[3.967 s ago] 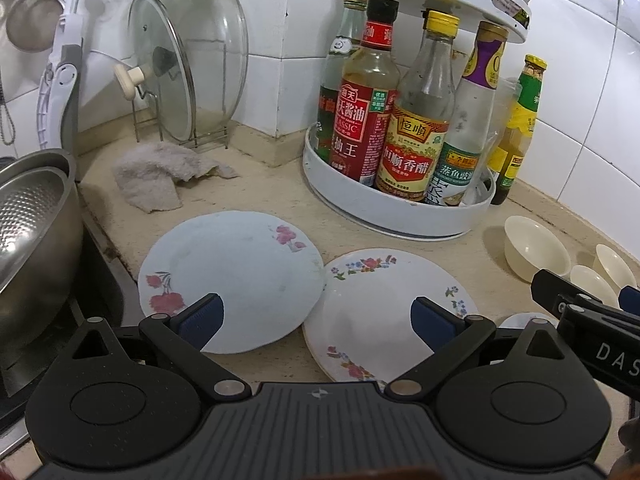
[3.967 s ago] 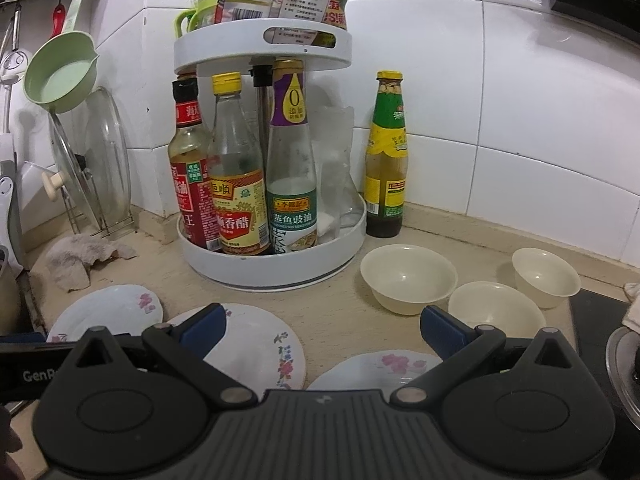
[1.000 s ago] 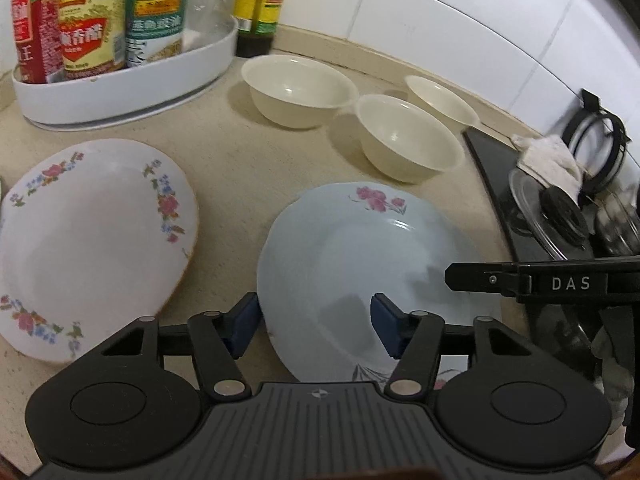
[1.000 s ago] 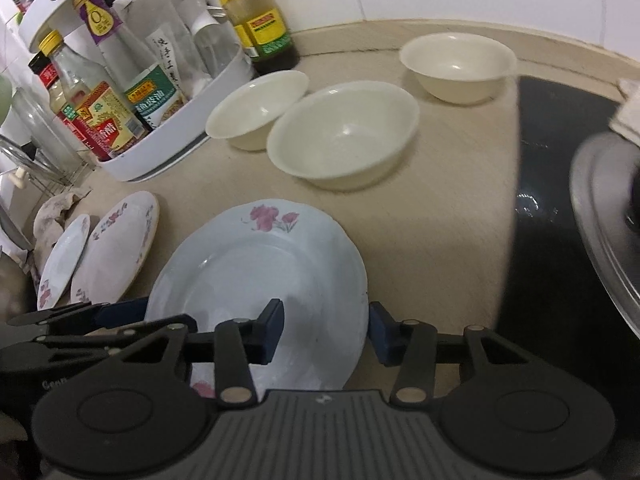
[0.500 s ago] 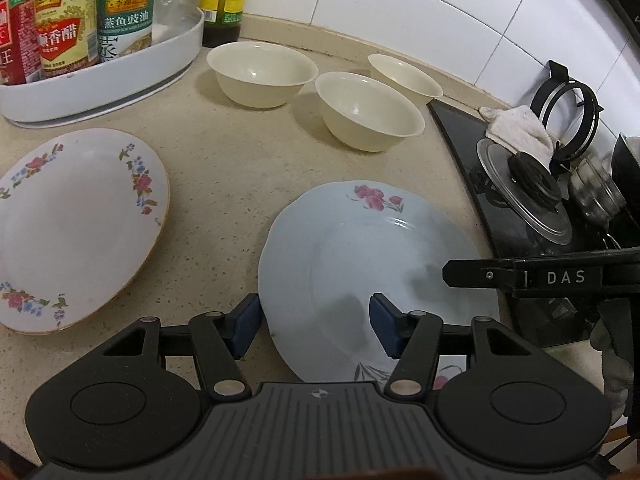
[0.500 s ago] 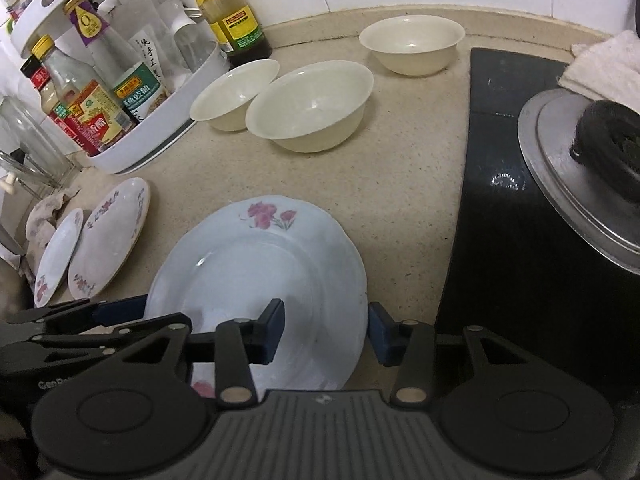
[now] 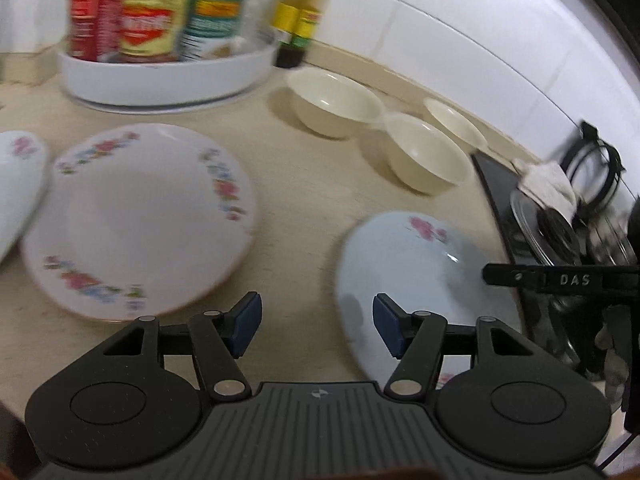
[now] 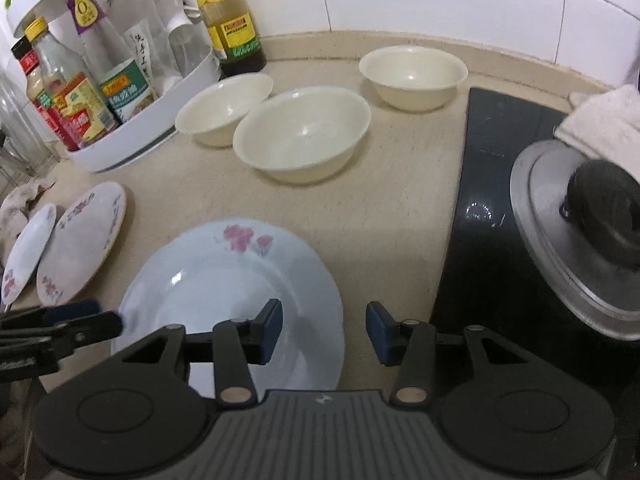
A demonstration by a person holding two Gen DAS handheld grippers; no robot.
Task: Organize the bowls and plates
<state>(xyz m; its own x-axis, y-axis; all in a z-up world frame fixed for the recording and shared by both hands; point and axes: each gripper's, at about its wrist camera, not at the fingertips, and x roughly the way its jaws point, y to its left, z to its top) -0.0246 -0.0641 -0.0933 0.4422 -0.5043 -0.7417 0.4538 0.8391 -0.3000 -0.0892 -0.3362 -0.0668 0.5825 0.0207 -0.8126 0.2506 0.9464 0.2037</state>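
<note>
1. While the left wrist view was smeared by motion blur, the left gripper (image 7: 317, 326) could be read: jaws apart and just widened, nothing between the pads, only bare counter (image 7: 320, 208) beneath the gap.
2. Same view: pale blue plate (image 7: 416, 264) lay flat at near right, its left edge just past the right pad. Floral-rimmed plate (image 7: 136, 220) lay at left, and a third plate (image 7: 20, 176) showed at the far left edge; whether those two touched could not be told.
3. Same view: three cream bowls (image 7: 424, 156) sat in a row at far right of centre, with the white bottle rack (image 7: 168, 72) beyond at far left. Right gripper's finger crossed the right edge over the blue plate.
4. Right wrist view: right gripper (image 8: 323, 332) stood partly open, gripping nothing. Its left pad hung over the blue plate's (image 8: 224, 280) near right part; its right pad was over bare counter beside the rim.
5. Same view: two bowls (image 8: 300, 136) touched near the rack (image 8: 160, 120); the third sat apart, far right. Black cooktop (image 8: 480, 200) with a pot lid (image 8: 560, 240) lay right. Left gripper's (image 8: 60, 328) finger reached in at near left, at the blue plate's left edge.
</note>
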